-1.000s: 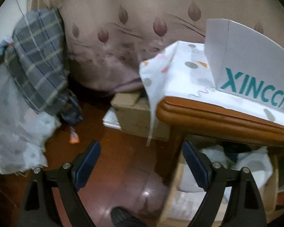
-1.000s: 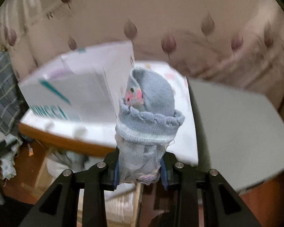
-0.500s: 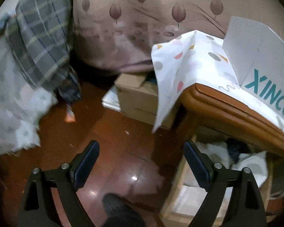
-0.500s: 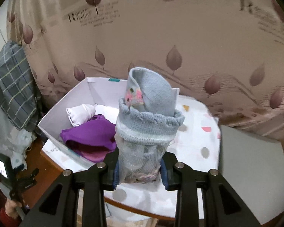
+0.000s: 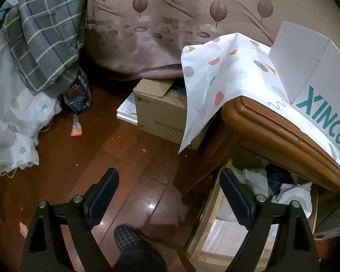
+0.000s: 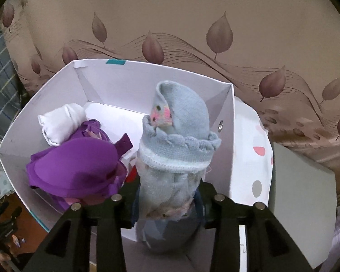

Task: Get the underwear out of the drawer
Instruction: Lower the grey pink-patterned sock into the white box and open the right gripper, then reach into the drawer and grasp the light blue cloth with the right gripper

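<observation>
My right gripper (image 6: 167, 204) hangs over the open white box (image 6: 229, 136). Its jaws are opening, and a rolled light blue knitted underwear bundle (image 6: 176, 136) still stands upright between the pads, touching both. Inside the box lie a purple garment (image 6: 79, 165) and a white roll (image 6: 59, 122). My left gripper (image 5: 167, 174) is open and empty above the wooden floor. Just to its right is the pulled-out drawer (image 5: 206, 215), with white and dark clothes (image 5: 287, 192) in it. The same box (image 5: 310, 72) stands on the cabinet top above the drawer.
A patterned cloth (image 5: 215, 86) covers the wooden cabinet top (image 5: 272, 127). A cardboard carton (image 5: 165, 113) sits on the floor behind. Plaid bedding (image 5: 45, 34) hangs at the left. A person's slippered foot (image 5: 127, 238) is below the left gripper. A grey board (image 6: 301, 204) lies right of the box.
My right gripper has carried the blue bundle across until it is above the inside of the white box, and its jaws have widened. The left view swung slightly toward the floor.
</observation>
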Tool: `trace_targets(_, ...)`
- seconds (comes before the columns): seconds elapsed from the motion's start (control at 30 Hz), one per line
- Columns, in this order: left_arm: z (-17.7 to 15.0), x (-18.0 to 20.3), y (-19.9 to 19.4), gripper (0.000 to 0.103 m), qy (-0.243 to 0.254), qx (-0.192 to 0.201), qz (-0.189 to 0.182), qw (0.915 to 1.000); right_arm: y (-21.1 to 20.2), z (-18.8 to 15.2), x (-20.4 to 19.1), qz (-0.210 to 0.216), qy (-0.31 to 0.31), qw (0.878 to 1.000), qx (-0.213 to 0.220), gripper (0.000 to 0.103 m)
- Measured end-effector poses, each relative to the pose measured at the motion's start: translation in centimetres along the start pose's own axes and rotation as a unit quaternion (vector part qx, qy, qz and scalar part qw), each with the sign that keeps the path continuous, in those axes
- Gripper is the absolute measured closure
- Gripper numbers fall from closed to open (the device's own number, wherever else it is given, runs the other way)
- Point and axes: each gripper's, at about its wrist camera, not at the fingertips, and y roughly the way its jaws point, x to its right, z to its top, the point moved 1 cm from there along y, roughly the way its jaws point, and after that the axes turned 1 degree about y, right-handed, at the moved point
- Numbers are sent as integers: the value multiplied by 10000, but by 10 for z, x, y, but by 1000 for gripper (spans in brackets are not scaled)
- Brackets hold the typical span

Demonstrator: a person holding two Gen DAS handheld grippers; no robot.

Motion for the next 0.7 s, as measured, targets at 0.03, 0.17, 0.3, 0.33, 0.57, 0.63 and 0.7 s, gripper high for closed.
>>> trace_targets(0.03, 0, 1, 0, 15, 7, -9, -6, 10000, -1, 0, -1, 0, 4, 10000, 34, 51)
trace_targets(0.17, -1, 3, 1, 15, 58, -45, -41, 10000, -8, 1, -5, -93, -11, 9998, 161, 32)
trace_targets(0.3, -1, 3, 4, 15, 14, -111, -72, 9999, -30, -4, -3, -164, -87, 9991, 386, 26)
trace_targets(0.33, -1, 2, 4, 15, -15, -135, -75, 9999, -37, -6, -2, -153, -104, 9987, 470, 26)
trace_targets(0.57, -2, 3, 5, 15, -26, -135, -45, 9999, -99, -73, -4, 523, -654, 9928, 853, 23)
trace_targets(0.63, -3, 3, 5, 15, -8, -117, -81, 9999, -101, -106, -10, 601, -994, 9908, 697, 23)
trace_targets(0.7, -3, 5, 6, 15, 79, -100, -29, 9999, -97, -133, -17, 730, -1259, 9880, 524, 23)
